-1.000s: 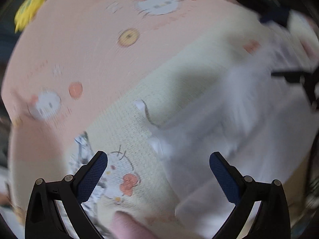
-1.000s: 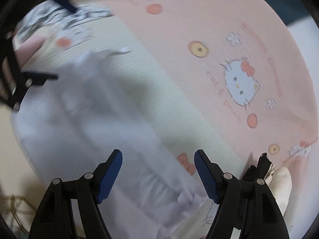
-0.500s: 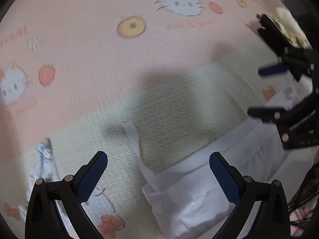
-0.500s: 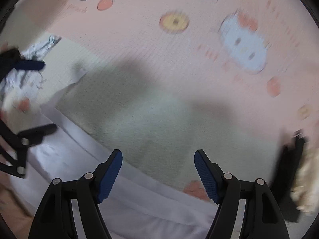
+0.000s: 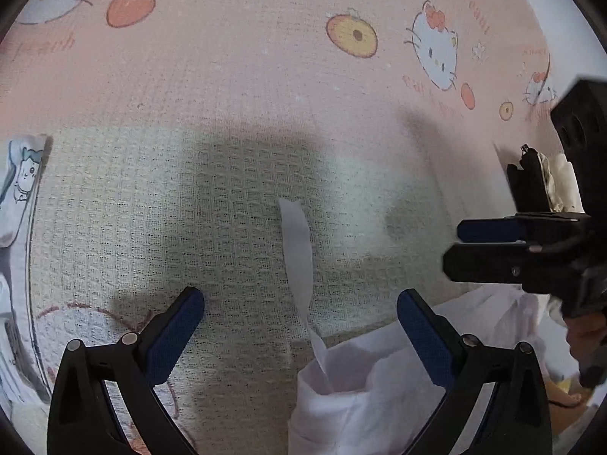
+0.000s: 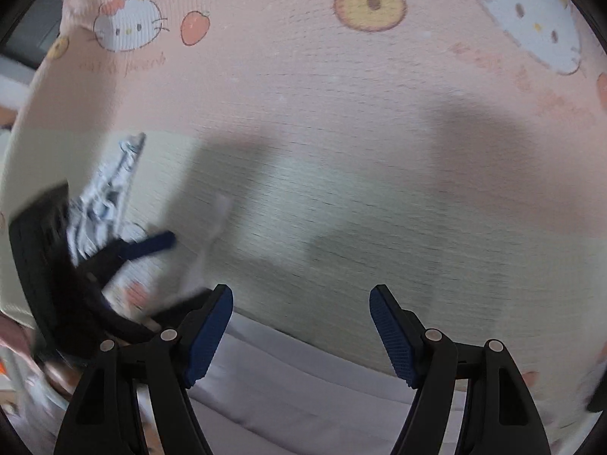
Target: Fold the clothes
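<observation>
Down at the near edge of the pink-and-cream cartoon-print bed cover (image 5: pixel 265 121), the white cotton garment (image 5: pixel 364 394) lies bunched, its strap (image 5: pixel 297 258) pointing away. Left tongs (image 5: pixel 299 318) and right tongs (image 6: pixel 301 322) hover, both gaping, empty. Grasping step, I'd say: next, pinch the hem (image 6: pixel 303 371), which runs crosswise.

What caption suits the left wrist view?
Open left claw above a white garment with a loose strap on a cartoon blanket.
</observation>
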{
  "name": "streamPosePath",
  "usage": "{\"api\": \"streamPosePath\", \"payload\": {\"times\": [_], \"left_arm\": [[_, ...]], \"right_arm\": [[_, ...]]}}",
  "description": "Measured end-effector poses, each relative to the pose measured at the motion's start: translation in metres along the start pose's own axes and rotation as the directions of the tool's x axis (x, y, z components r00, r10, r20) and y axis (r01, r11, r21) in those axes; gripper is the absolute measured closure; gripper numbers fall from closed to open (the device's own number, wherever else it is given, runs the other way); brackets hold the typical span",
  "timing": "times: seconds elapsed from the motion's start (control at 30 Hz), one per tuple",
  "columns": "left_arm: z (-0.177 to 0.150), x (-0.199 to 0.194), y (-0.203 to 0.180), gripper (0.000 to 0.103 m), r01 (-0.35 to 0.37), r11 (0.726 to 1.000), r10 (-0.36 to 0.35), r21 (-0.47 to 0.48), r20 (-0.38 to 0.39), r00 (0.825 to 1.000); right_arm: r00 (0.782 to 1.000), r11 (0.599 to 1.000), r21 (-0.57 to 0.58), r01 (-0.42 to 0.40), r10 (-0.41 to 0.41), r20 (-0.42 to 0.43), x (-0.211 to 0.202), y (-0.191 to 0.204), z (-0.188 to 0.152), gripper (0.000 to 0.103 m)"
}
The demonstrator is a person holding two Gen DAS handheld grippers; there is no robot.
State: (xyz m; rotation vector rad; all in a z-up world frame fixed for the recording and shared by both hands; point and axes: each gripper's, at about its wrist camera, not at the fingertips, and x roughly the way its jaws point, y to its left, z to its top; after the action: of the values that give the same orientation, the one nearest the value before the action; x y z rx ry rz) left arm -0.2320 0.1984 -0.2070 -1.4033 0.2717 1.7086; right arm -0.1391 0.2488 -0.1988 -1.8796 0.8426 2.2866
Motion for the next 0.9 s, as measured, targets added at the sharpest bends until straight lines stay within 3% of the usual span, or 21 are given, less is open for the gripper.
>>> {"api": "streamPosePath", "payload": {"times": [0.07,0.23,0.43,0.53,0.57,0.67,0.7,0.77,0.9], "left_arm": [[-0.005,-0.002,0.001,0.000,-0.003,1.000,0.004,-0.011,0.038,0.999],[-0.006,0.003,-0.005,0.000,-0.046,0.998,0.045,0.043,0.043,0.998],[-0.007,0.001,-0.008,0.003,-0.075,0.997,0.074,0.017,0.076,0.994],[-0.007,-0.001,-0.014,0.037,-0.109,0.991,0.103,0.080,0.081,0.991],[-0.006,-0.002,-0.014,0.057,-0.109,0.990,0.101,0.090,0.080,0.992],[0.001,-0.002,0.001,0.087,-0.021,1.000,0.020,0.023,0.055,0.998],[0.003,-0.002,0.006,0.092,0.008,1.000,-0.008,0.001,0.046,0.999],[0.003,-0.002,0.013,0.093,0.048,0.999,-0.047,-0.023,0.042,0.998],[-0.004,-0.003,0.004,0.096,0.132,0.991,-0.132,0.020,0.023,0.991]], "right_arm": [[0.999,0.998,0.042,-0.049,0.050,-0.010,0.006,0.005,0.004,0.029],[0.982,0.977,0.107,-0.184,0.187,-0.018,0.018,0.018,0.005,0.032],[0.974,0.963,0.149,-0.224,0.228,-0.009,0.023,0.024,0.009,0.043],[0.970,0.958,0.161,-0.238,0.244,-0.017,0.031,0.026,0.011,0.044],[0.970,0.960,0.156,-0.234,0.240,-0.024,0.033,0.027,0.011,0.044],[0.968,0.959,0.151,-0.239,0.248,-0.039,0.039,0.027,0.011,0.044],[0.964,0.955,0.152,-0.253,0.263,-0.048,0.043,0.029,0.010,0.044],[0.958,0.952,0.152,-0.267,0.279,-0.061,0.048,0.034,0.008,0.044],[0.955,0.950,0.141,-0.280,0.291,-0.060,0.054,0.039,0.009,0.044]]}}
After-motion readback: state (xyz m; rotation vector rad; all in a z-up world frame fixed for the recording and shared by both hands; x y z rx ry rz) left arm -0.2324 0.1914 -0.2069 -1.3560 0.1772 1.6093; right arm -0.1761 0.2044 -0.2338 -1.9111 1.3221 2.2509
